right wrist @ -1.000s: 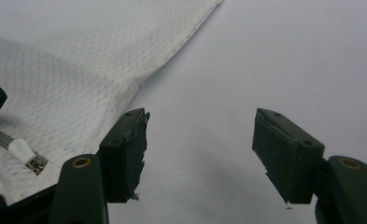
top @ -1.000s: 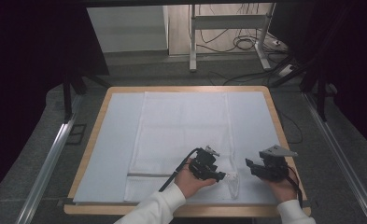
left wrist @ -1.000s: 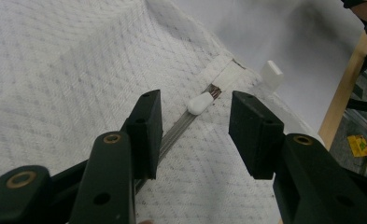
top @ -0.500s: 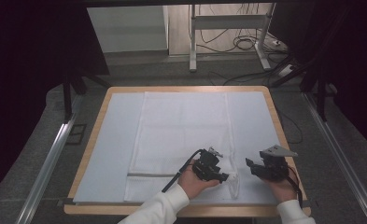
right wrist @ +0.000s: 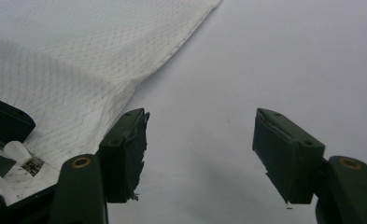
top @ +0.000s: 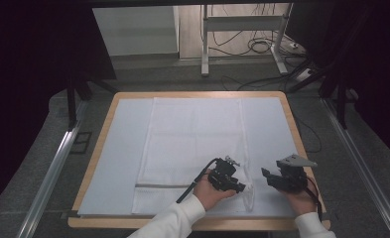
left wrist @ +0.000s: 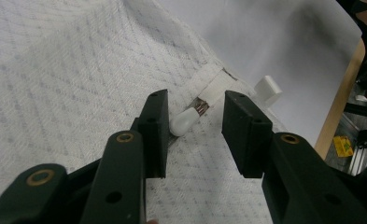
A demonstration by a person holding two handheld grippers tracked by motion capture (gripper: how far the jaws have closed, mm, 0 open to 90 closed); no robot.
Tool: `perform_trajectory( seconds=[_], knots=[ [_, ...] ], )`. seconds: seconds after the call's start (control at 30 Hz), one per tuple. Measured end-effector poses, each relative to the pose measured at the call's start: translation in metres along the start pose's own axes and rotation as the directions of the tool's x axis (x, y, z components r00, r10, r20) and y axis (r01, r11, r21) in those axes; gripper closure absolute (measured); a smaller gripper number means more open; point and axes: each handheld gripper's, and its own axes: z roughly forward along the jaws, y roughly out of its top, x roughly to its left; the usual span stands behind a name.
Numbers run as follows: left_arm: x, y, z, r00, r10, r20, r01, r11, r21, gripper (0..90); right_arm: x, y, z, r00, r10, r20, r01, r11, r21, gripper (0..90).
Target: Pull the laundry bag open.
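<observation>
A white mesh bag [top: 192,144] lies flat on the pale mat [top: 123,144]. Its zipper runs along the near edge, and a white zipper pull [left wrist: 183,122] sits at the near right corner. My left gripper [top: 241,188] is low over that corner and open [left wrist: 195,116], with the pull between its jaws, close to the left jaw; I cannot tell if it touches. My right gripper [top: 268,176] hovers open [right wrist: 200,135] over bare mat just right of the bag's edge [right wrist: 64,60]. The pull [right wrist: 17,151] and the left gripper's jaws also show in the right gripper view.
The wooden table rim [top: 301,144] frames the mat. A small white tab [left wrist: 268,90] lies on the mat just past the bag's corner. Metal rails [top: 53,173], a desk frame and cables [top: 262,47] stand on the floor beyond.
The left gripper has crept slightly right and nearer, toward the bag's corner. The right gripper has hardly moved.
</observation>
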Motion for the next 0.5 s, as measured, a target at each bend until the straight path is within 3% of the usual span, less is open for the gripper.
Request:
perform_trajectory(
  seconds=[0.5],
  knots=[
    [0.0011, -0.003, -0.0006, 0.9999, -0.012, 0.005, 0.012, 0.9999, 0.005, 66.1, -0.0011, 0.0, -0.0014, 1.0, 0.004, 0.007, -0.004, 1.0, -0.007, 34.0]
  ],
)
